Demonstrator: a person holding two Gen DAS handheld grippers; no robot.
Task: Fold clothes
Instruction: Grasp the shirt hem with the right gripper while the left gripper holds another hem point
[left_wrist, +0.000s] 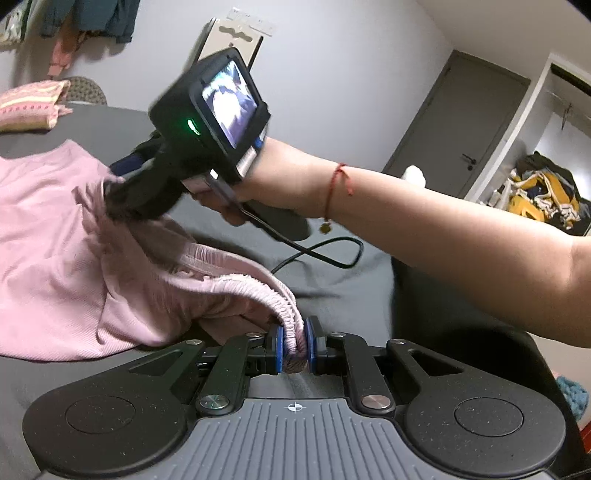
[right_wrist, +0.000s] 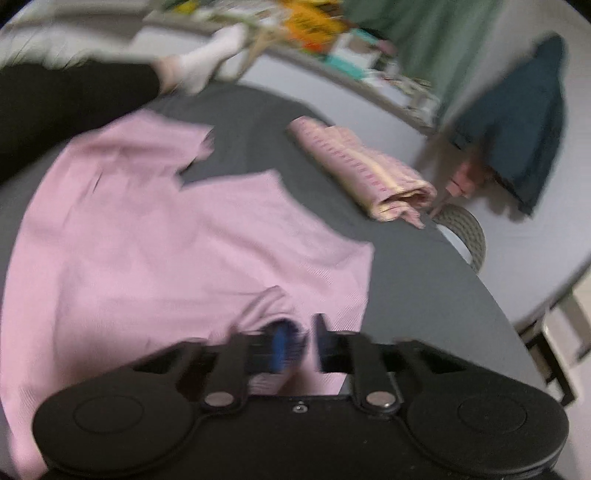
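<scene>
Left wrist view: your pink shorts (left_wrist: 74, 258) lie on the dark table (left_wrist: 351, 280), waistband clamped between the left gripper (left_wrist: 294, 349) pads. Your right gripper (right_wrist: 299, 345) pinches pink fabric too, fingers nearly together, though blurred.

A dark grey table (right_wrist: 424, 280) bears pink shorts (right_wrist: 147, 240) and a folded striped garment (right_wrist: 369, 173).

Red wrist cord (left_wrist: 334, 184), perhaps a charm.
</scene>
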